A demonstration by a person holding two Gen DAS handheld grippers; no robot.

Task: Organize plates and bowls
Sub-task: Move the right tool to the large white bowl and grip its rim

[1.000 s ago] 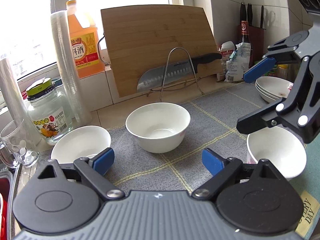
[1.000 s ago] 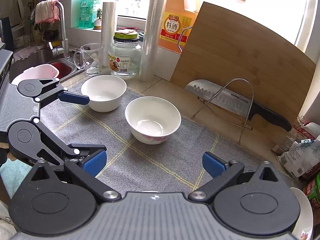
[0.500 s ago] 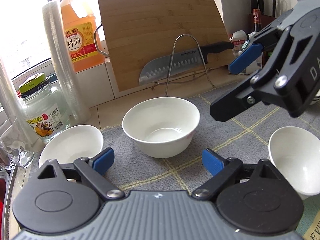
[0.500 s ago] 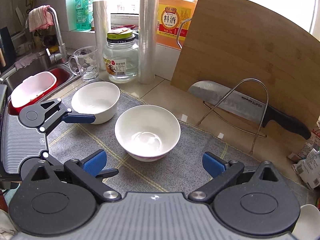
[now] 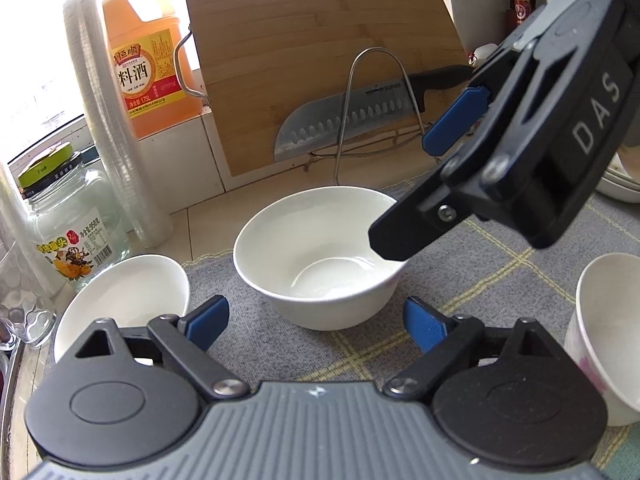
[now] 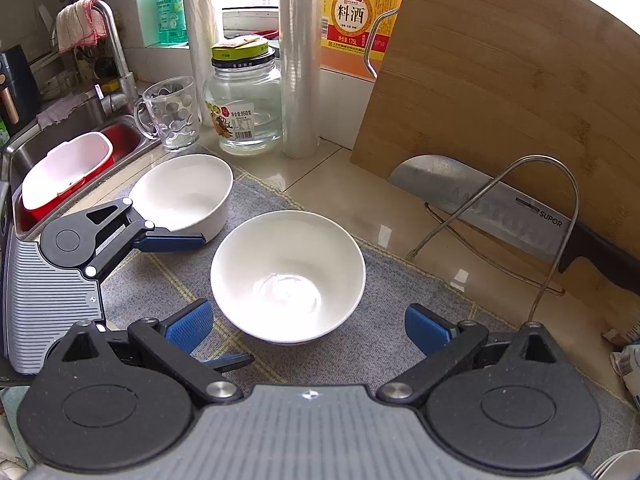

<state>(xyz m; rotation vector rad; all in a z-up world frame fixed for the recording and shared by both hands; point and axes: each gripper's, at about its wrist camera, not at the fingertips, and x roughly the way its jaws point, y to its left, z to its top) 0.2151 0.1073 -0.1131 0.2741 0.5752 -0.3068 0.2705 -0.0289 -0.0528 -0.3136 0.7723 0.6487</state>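
I'm holding my left hand-held gripper (image 5: 316, 322) w/ jaws apart, nothing btwn them, just short of the middle bowl (image 5: 320, 256) on the grey mat (image 5: 460, 280) on the counter (image 6: 332, 176). My right hand-held gripper (image 6: 308, 326) is also gaping, empty, facing that same bowl.
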